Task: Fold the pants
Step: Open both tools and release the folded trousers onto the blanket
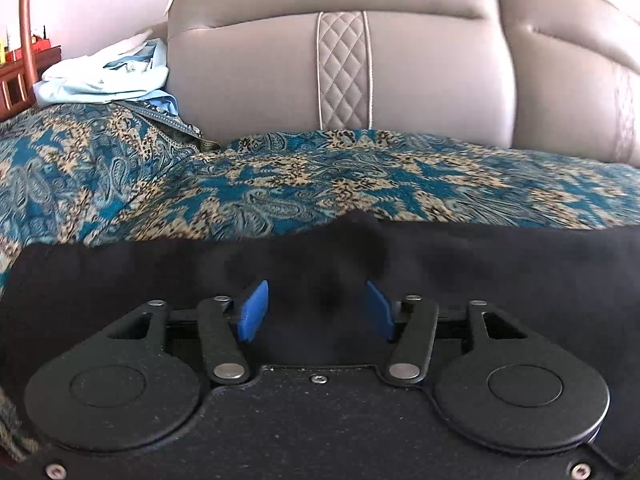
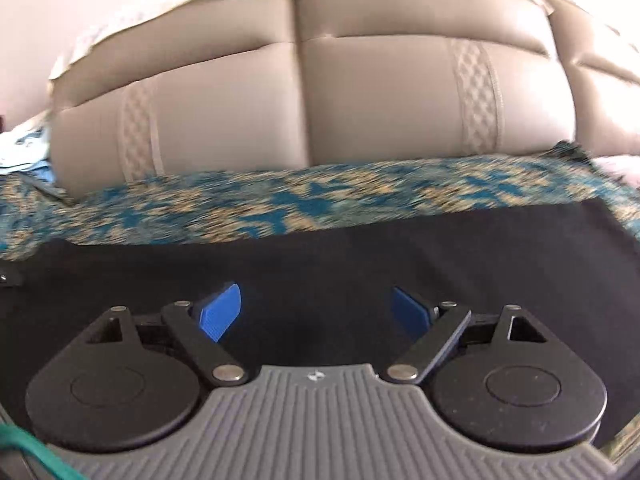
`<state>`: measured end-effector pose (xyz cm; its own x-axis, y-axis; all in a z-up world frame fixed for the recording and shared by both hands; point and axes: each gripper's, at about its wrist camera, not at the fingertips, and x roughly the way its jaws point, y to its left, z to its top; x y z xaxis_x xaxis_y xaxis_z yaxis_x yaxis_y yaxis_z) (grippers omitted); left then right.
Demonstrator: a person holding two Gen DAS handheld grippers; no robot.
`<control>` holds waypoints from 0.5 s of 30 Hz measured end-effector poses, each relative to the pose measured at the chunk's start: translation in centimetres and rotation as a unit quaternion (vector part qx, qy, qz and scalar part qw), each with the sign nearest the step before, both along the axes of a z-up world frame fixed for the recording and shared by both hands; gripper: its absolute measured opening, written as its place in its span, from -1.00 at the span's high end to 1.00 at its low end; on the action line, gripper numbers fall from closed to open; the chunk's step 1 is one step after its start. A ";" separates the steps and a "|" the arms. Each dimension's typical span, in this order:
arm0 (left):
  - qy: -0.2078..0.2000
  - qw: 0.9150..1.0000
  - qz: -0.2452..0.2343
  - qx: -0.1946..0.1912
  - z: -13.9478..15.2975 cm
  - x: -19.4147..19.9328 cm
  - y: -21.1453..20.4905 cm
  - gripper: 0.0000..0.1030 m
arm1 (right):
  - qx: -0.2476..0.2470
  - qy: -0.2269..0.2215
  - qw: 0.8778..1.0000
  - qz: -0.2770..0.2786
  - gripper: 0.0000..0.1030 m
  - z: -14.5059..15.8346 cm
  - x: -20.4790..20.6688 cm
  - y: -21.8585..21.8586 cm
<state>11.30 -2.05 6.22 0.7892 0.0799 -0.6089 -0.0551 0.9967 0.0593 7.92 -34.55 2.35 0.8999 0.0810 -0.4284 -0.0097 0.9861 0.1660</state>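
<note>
Left gripper [image 1: 318,306]: jaws parted, blue pads [image 1: 253,310] clear of cloth, nothing grasped, poised low over the pants [image 1: 480,264]. Right gripper [image 2: 316,314]: jaws spread wide, likewise released, above the same dark fabric. Pants: black, lying flat along the near edge of the patterned bedspread [image 1: 280,184], far hem running parallel to the padded headboard [image 1: 260,80]. Pale blue garment [image 1: 104,76]: heaped at the bedspread's far left corner. Handling advice: pinch both layers at the edge, lift evenly, keep the fold line straight. Undetermined: waistband, legs and fold count, the cloth being featureless, cropped below; right view blurred.
</note>
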 end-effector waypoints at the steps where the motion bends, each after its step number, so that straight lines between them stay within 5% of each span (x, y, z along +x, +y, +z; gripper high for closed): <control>1: -0.002 1.000 0.003 -0.005 0.1 -1.0 0.4 -0.10 | 0.006 0.003 1.000 0.011 -0.77 -0.2 -0.2 0.5; 5: 0.001 0.999 0.033 -0.009 -0.8 -4.5 2.3 -0.13 | 0.013 0.011 0.999 0.043 -0.81 -1.1 -1.5 3.2; 15: 0.003 0.996 0.086 0.006 -3.8 -10.5 5.3 -0.17 | -0.061 -0.022 0.995 0.079 -0.85 -2.8 -6.0 8.8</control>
<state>0.83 3.25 2.46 0.7598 0.2202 -0.6118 -0.2240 0.9720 0.0717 1.91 -25.76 -0.45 0.8983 0.1726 -0.4040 -0.1702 0.9845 0.0420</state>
